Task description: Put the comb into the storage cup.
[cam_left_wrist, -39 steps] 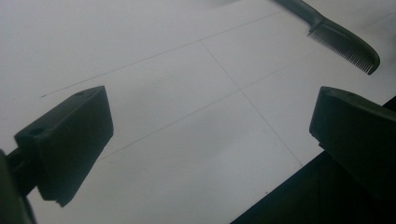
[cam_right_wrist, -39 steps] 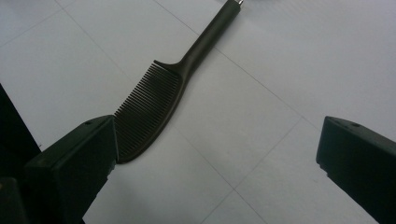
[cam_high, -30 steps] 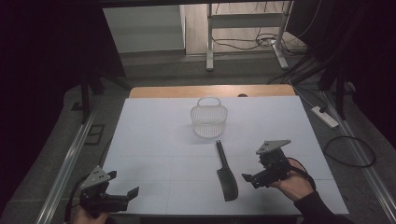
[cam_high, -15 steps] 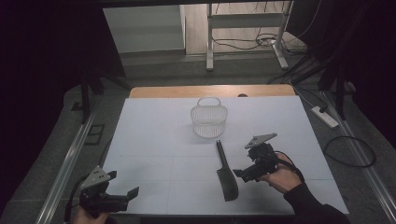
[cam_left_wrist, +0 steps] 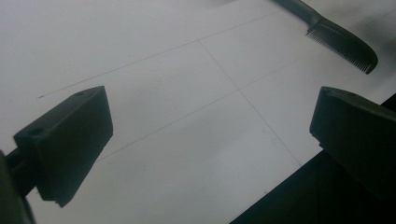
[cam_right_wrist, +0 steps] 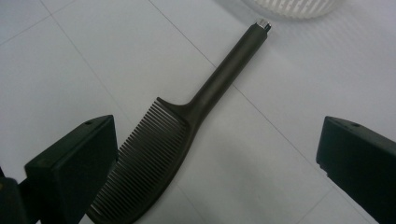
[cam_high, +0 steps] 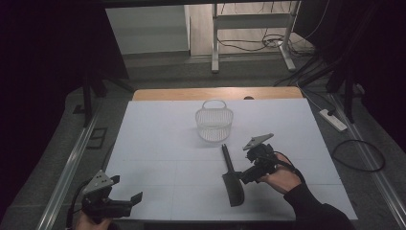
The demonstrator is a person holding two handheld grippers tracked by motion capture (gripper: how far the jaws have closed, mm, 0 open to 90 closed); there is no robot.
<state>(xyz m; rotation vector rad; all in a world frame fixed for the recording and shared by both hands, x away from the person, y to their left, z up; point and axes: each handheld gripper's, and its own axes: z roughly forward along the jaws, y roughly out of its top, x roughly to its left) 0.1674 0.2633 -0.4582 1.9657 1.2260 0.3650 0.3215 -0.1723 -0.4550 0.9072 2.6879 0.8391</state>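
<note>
White table (cam_high: 158, 124) spread across the frame's middle, white basket (cam_high: 214, 125) set at centre, black comb (cam_high: 231, 176) laid below it, right gripper (cam_high: 245, 176) held just beside the comb, jaws spread, left gripper (cam_high: 128, 200) held at lower left, jaws spread.

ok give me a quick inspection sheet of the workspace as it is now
surface: white table top, faint grid lines, wooden strip at far edge
job's things: dark comb flat, handle toward white basket, apart from it
clutter: nothing seen
grippers: right tongs open beside the comb, not gripping; left tongs open at near left edge
cables: floor cable loop, power strip
surroundings: dark floor, metal frame legs
</note>
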